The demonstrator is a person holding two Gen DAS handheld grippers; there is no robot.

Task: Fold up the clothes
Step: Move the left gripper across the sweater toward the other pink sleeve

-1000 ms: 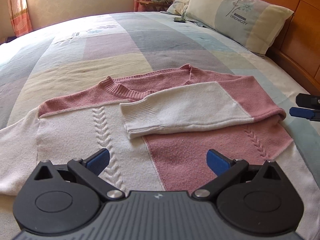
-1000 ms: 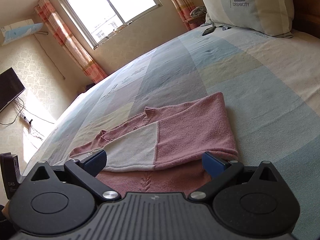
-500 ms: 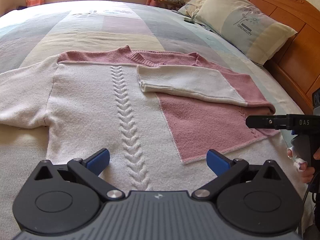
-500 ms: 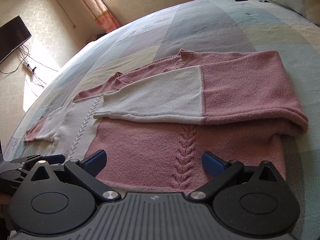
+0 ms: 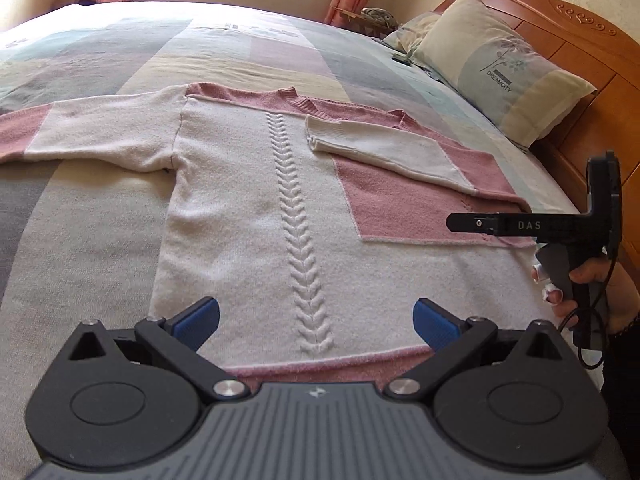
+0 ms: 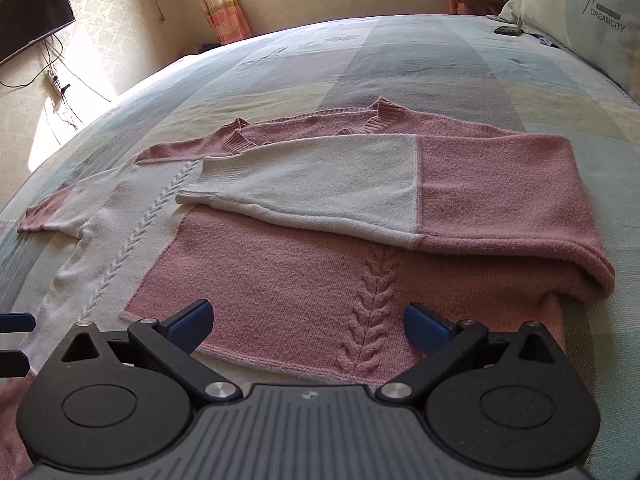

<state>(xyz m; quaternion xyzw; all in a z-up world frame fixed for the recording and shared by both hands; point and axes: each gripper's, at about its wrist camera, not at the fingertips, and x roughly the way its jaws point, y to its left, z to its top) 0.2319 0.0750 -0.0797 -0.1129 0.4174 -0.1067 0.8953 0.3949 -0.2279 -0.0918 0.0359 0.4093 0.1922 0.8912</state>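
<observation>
The pink-and-white sweater [image 5: 256,200] is lying flat on the bed [image 5: 100,52], one sleeve [image 6: 320,188] folded across its chest. Its hem is sitting just ahead of the left hand-held gripper [image 5: 316,316] and the right hand-held gripper [image 6: 306,322], both gaping wide and holding nothing.

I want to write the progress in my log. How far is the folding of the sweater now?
Early stage. Done: one sleeve is folded across the chest of the sweater. In hand: nothing; the left gripper and right gripper are open near the bottom hem, gripping no cloth. Left: the other sleeve lies spread out on the bed, and the body is unfolded.
</observation>
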